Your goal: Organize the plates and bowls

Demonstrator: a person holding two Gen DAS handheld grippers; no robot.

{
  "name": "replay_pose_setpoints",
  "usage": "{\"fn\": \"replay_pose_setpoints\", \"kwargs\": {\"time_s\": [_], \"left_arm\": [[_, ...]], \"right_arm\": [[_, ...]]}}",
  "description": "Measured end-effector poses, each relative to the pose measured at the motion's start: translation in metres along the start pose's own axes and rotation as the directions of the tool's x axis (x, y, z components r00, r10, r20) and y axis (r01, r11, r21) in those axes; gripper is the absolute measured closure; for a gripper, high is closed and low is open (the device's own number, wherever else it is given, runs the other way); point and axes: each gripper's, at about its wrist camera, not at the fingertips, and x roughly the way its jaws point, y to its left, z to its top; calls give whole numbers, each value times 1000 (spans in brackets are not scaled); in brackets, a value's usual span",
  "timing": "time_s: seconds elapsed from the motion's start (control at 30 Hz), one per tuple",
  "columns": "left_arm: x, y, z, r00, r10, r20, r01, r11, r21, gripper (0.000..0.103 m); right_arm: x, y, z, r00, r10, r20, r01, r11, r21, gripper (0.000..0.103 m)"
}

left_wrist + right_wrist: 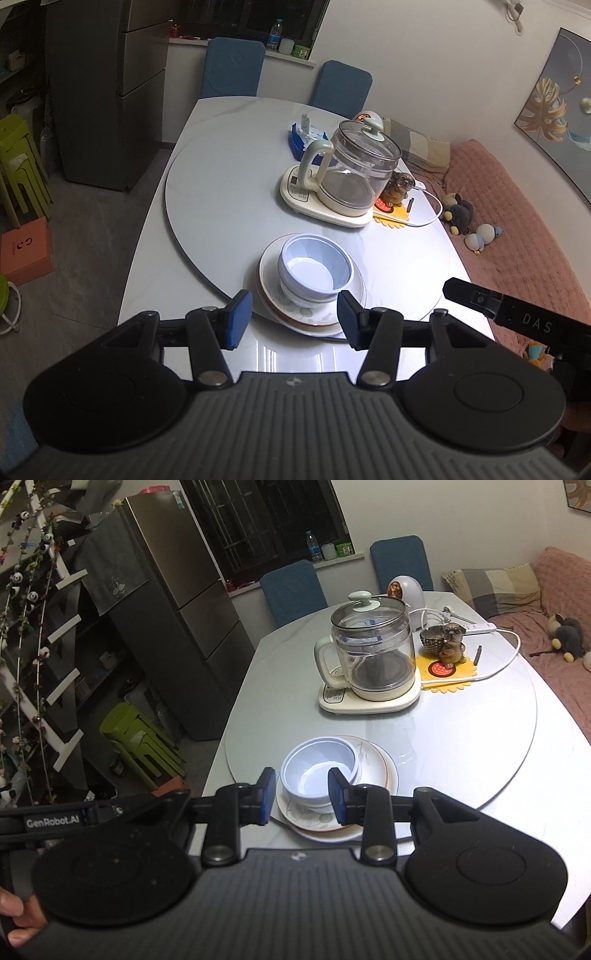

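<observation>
A pale blue bowl [314, 266] sits nested in another bowl on a stack of white plates [314, 321] with a brown rim, near the table's front edge. The bowl [319, 768] and the plates [376, 771] also show in the right wrist view. My left gripper [293, 319] is open and empty, raised just in front of the stack. My right gripper [303, 795] is open and empty, its fingers standing before the bowl's near side. Whether it touches the bowl I cannot tell. Part of the right gripper [517, 317] shows at the right of the left wrist view.
A glass kettle [354, 170] on a cream base stands behind the stack on the round turntable [207, 206]. A dog figurine [452, 642] on a yellow mat, a cable and a white device lie behind it. Two blue chairs [232, 66] stand at the far side; a sofa [517, 229] is at right.
</observation>
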Motion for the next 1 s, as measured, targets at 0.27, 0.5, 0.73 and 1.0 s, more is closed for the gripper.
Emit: {"fn": "replay_pose_setpoints", "kwargs": {"time_s": [0.27,0.5,0.73,1.0], "left_arm": [[-35,7,-24,999,26,24,-27,999,41,22],[-54,15,-43,997,60,47,-63,996,59,5],[-68,23,-65,996,78,44,-81,994,72,4],[-77,20,-76,996,79,47,-84,992,93,4]], "right_arm": [[-23,11,-21,998,-50,36,51,999,-12,60],[-33,19,-36,995,-77,64,79,996,-34,17],[-48,23,-56,991,-106,83,108,994,-19,16],[-59,24,-76,987,-143,78,143,990,11,6]]}}
